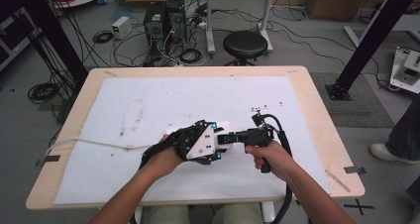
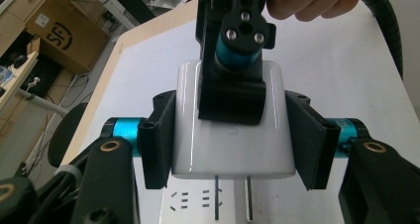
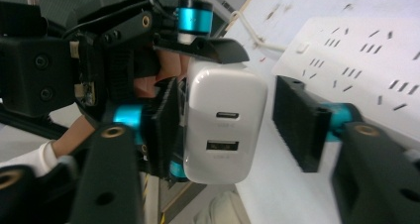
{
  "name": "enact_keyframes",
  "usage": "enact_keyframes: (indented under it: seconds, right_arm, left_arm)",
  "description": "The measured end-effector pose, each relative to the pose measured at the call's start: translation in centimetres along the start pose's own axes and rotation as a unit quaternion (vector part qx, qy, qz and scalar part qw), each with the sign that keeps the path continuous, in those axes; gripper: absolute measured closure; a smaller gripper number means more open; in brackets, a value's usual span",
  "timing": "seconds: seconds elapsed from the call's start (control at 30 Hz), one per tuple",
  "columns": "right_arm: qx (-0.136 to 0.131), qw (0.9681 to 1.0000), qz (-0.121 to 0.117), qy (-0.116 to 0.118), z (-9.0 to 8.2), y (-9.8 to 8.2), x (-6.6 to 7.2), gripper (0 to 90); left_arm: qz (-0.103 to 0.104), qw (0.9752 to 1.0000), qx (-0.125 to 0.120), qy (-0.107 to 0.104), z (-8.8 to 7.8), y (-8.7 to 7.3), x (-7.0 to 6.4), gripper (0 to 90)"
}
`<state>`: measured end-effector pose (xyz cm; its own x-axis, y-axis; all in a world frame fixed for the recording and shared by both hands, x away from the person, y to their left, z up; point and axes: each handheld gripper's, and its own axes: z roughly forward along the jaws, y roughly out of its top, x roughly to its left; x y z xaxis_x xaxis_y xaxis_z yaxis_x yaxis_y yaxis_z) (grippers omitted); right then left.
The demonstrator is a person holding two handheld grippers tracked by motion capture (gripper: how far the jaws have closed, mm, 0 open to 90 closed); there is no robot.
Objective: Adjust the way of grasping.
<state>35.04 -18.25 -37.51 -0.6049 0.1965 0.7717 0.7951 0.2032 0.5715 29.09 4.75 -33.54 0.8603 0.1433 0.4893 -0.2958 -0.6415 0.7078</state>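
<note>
At the tabletop's [image 1: 317,105] middle, toward six o'clock on the white sheet [image 1: 148,105], the two tongs meet. Left tongs [image 2: 233,144] are clamped on the white charger [image 2: 233,149], one black pad flat on each side; its two prongs hang just above the white power strip [image 2: 198,204], apart from the slots. Right tongs [image 3: 237,120] come in from three o'clock in the high view and straddle the charger's port end: one pad lies against its side, the other stands clear of it, so they have no grip. The strip's cord [image 1: 94,142] trails toward nine o'clock.
</note>
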Motion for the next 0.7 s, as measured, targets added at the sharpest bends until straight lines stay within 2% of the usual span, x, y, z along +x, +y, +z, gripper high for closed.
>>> enact_keyframes:
  seconds: [0.1, 0.17, 0.2, 0.27, 0.3, 0.33, 0.37, 0.4, 0.5, 0.57, 0.7]
  right_arm:
    - [-0.002, 0.9999, -0.006, 0.013, 0.0, 0.0, 0.0, 60.6]
    - [0.003, 0.9998, 0.013, 0.016, 0.0, 0.0, 0.0, 62.2]
    - [0.005, 0.9998, 0.017, 0.01, -0.1, 0.0, 0.0, 62.5]
    - [0.006, 0.9999, 0.014, 0.001, -0.1, 0.0, 0.0, 63.4]
    - [0.006, 0.9999, 0.014, 0.001, -0.1, 0.0, 0.0, 63.4]
    - [0.007, 0.9999, 0.009, -0.005, -0.2, 0.0, 0.1, 63.6]
    - [0.01, 0.9996, -0.001, -0.027, -0.5, 0.0, 0.0, 63.7]
    - [0.007, 0.9996, -0.001, -0.028, -0.7, 0.0, 0.0, 63.7]
    - [0.002, 0.9991, -0.007, -0.042, -1.5, 0.0, -0.2, 63.7]
    - [0.003, 0.9988, -0.011, -0.048, -1.9, 0.1, -0.3, 63.7]
    - [0.001, 0.9973, -0.024, -0.07, -2.8, 0.5, -0.5, 63.7]
  left_arm:
    - [0.004, 1.0, 0.003, 0.001, 0.1, 0.1, -0.1, 42.5]
    - [0.004, 1.0, 0.008, 0.001, 0.2, 0.1, -0.2, 42.5]
    - [0.005, 0.9999, 0.011, 0.001, 0.3, 0.1, -0.2, 42.4]
    - [-0.014, 0.9998, 0.009, -0.006, 0.5, 0.0, -0.1, 41.8]
    - [-0.014, 0.9998, 0.009, -0.006, 0.5, 0.0, -0.1, 40.8]
    - [-0.041, 0.9992, 0.002, 0.0, 0.4, -0.4, 0.0, 40.8]
    - [-0.054, 0.9985, 0.001, 0.0, 0.3, -0.6, 0.1, 30.9]
    - [-0.073, 0.9973, -0.002, -0.001, 0.1, -1.0, 0.3, 28.4]
    - [-0.099, 0.9951, -0.008, 0.003, -0.5, -2.0, 0.5, 27.1]
    - [-0.121, 0.9924, -0.019, 0.008, -1.0, -2.7, 0.8, 24.8]
    - [-0.167, 0.9851, -0.036, 0.018, -2.1, -4.2, 1.4, 24.5]
